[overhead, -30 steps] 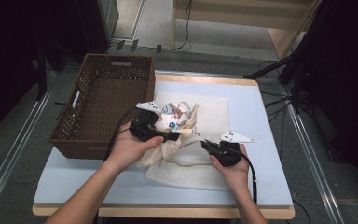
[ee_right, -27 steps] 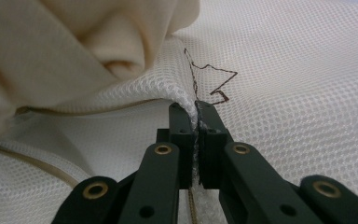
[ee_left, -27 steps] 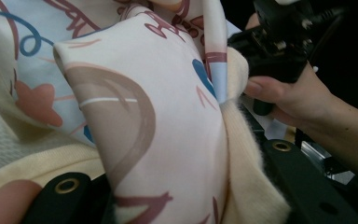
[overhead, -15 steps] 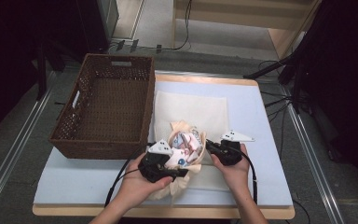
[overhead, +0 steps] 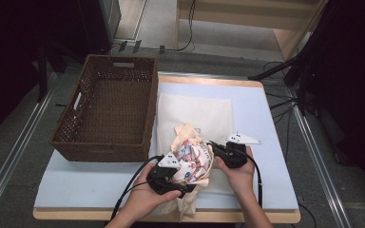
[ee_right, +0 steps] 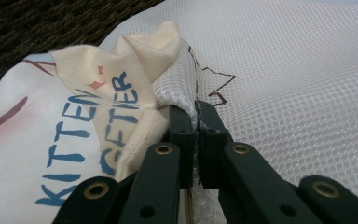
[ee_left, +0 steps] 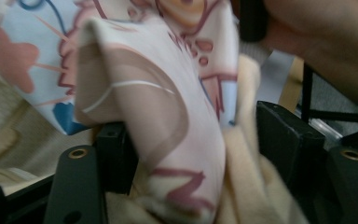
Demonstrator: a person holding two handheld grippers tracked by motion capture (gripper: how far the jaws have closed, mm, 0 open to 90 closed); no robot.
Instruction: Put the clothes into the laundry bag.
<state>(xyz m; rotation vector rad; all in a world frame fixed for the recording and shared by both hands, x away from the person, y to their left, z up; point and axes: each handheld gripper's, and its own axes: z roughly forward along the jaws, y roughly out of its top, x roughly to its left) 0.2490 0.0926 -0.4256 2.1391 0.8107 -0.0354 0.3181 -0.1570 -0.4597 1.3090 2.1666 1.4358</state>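
Note:
A cream garment [overhead: 192, 152] with a cartoon print and blue lettering lies bunched on a white mesh bag [overhead: 195, 111] spread flat on the table. My left gripper [overhead: 190, 186] is at the garment's near side. Its jaws have just been opening. In the left gripper view the garment [ee_left: 158, 93] hangs loosely between the spread jaws of the left gripper [ee_left: 196, 140]. My right gripper [overhead: 213, 144] sits to the garment's right. In the right gripper view it [ee_right: 196, 114] is shut on the mesh bag's [ee_right: 284, 70] edge, with the garment [ee_right: 74, 116] beside it.
An empty brown wicker basket [overhead: 109, 109] stands at the table's left, close to the bag; its weave [ee_right: 51, 23] also shows behind the garment. A pale blue mat [overhead: 266, 142] covers the tabletop. Cables trail from both grippers toward the near edge.
My left hand brought the garment from the middle of the bag down toward the near edge, beside the right gripper. The right hand has not moved.

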